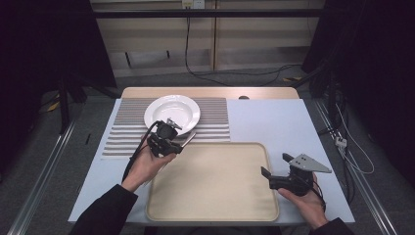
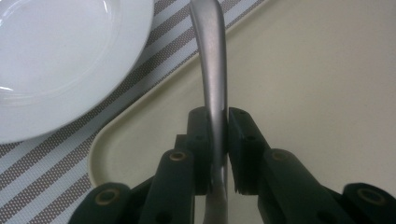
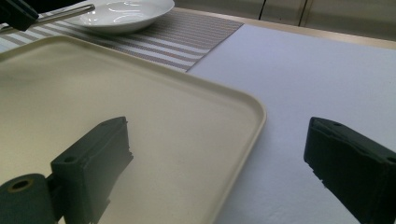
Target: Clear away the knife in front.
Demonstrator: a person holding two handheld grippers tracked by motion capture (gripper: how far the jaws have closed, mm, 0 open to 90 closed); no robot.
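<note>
High view recorded a table (image 1: 274, 122) under a pale cover, with a striped mat (image 1: 122, 132) at its far left and a cream tray (image 1: 215, 183) at the near edge, centre. A white plate (image 1: 172, 110) sat on the mat near its far edge.

Left gripper (image 1: 169, 139) was held over the tray's far left corner, just beside the plate. Left gripper view showed its jaws clenched on a flat metal utensil handle (image 2: 212, 70), the steel strip pinched between both pads and running forward past the tray rim (image 2: 140, 116) toward the mat (image 2: 42, 182). The utensil's working end could not be identified. The plate (image 2: 56, 60) lay off to the left, apart from the handle.

Right gripper (image 1: 274, 177) was at the tray's right edge, near the table's near right corner. Right gripper view showed its jaws released, wide apart and grasping nothing, one jaw over the tray (image 3: 140, 121) and the other over bare cover (image 3: 299, 93).
</note>
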